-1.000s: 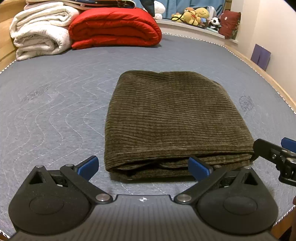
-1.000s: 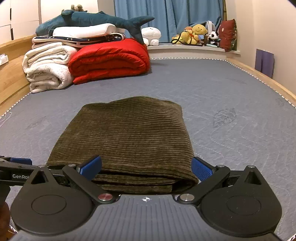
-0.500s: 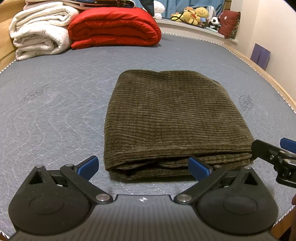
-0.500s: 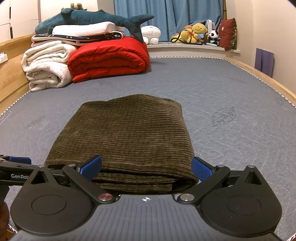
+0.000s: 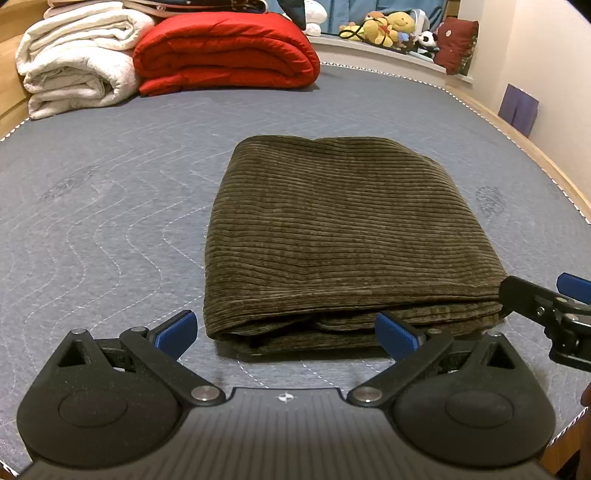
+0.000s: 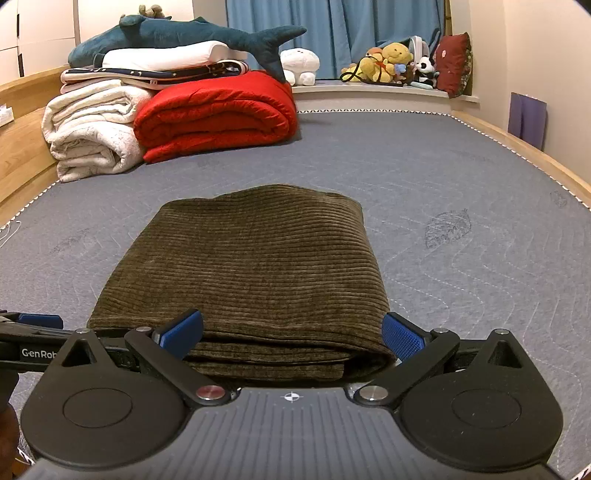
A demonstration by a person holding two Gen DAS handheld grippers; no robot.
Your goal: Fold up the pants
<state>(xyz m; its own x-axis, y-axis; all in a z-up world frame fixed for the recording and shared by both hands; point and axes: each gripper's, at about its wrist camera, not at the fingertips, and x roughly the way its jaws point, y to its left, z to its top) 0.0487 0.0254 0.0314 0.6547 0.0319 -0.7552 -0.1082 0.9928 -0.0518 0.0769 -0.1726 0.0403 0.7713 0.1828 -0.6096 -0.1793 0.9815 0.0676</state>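
Your left gripper is spread wide, empty, just short of the pants' near left corner. Your right gripper is wide too, straddling the near right corner w/o pinching. Pants lie folded on the gray mattress; red blanket far back.

The pants are dark olive-brown corduroy with fine ribs running across, lying on a grey-blue mattress quilted with pale wavy stitch lines and faint leaf motifs. Each tool is black with bright blue textured pads, the left tool and the right tool alike. Behind sit a bright red quilt, a cream-white rolled blanket, a teal-blue shark plush, blue curtains, a yellow plush toy and a dark red cushion.
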